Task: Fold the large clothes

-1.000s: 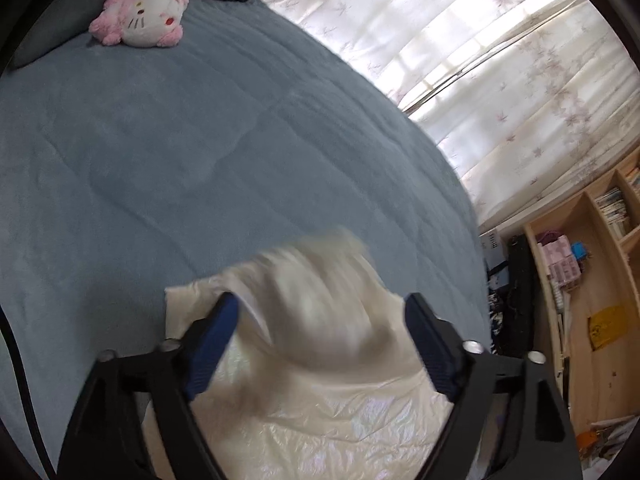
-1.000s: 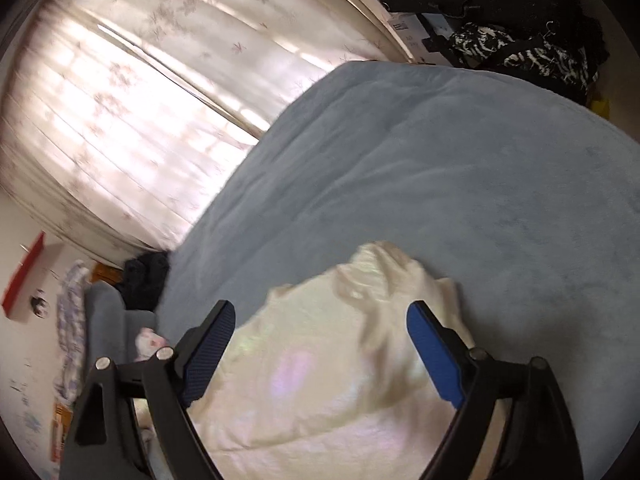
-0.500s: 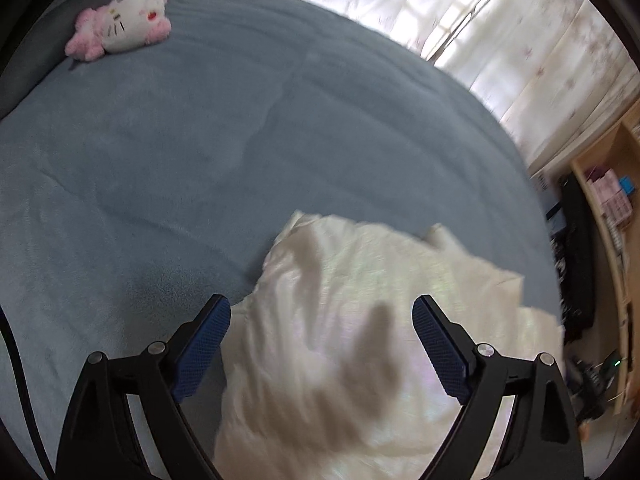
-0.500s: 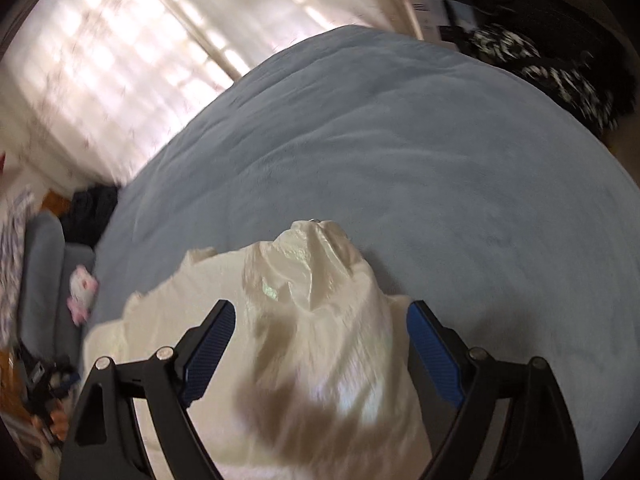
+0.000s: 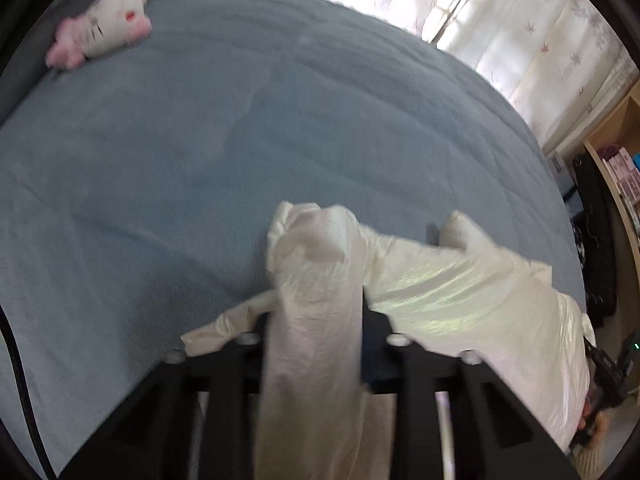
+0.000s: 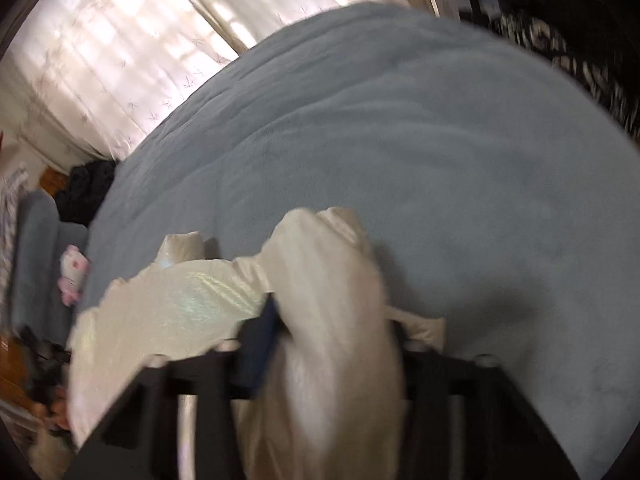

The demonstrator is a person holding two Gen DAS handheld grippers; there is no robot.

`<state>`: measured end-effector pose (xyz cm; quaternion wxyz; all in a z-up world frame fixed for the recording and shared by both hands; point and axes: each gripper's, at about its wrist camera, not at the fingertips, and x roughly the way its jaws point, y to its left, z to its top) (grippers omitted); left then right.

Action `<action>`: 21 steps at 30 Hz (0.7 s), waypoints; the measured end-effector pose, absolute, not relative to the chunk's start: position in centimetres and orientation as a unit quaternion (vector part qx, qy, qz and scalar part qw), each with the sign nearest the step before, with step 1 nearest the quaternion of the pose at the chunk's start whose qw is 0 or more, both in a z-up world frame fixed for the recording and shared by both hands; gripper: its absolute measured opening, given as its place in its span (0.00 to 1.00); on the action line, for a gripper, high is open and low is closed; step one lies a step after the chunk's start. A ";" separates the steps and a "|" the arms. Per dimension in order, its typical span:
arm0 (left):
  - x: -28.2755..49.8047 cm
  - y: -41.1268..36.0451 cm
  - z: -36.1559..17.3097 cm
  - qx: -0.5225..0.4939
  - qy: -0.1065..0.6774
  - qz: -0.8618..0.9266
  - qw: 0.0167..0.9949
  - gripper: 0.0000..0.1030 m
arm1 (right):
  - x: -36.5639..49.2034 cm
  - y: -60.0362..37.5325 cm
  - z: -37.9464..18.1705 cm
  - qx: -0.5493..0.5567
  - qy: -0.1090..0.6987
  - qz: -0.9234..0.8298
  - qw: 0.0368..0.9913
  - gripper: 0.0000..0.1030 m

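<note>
Both sets of jaws have just been closing and now pinch bunched fabric: my left gripper [image 5: 320, 312] clamps one gathered corner of the cream garment [image 5: 460, 292], my right gripper [image 6: 332, 320] clamps another. After that, largest first: the grey-blue bedspread [image 5: 240, 140] fills both views, and the garment lies on its near edge, stretched between my two grips, part of it spilling off the near side. Pale curtains [image 5: 540, 20] hang behind. A small pink and white plush toy [image 5: 104, 32] sits far off by the pillow. I judge the task barely begun: corners are seized, but no fold is made, and the spreading, folding and smoothing remain
</note>
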<state>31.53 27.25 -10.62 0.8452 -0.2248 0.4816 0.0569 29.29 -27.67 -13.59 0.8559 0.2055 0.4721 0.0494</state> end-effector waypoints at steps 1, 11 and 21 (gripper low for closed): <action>31.5 27.1 -10.1 -0.223 0.474 0.062 0.850 0.16 | 28.8 -27.4 -12.5 0.197 0.451 0.041 0.869 0.18; 34.3 22.2 -11.6 -0.094 0.461 0.179 0.864 0.17 | 30.4 -25.2 -14.6 0.125 0.452 -0.076 0.880 0.17; 34.7 21.5 -14.5 -0.070 0.464 0.212 0.857 0.26 | 31.1 -26.7 -17.5 0.155 0.460 -0.094 0.869 0.24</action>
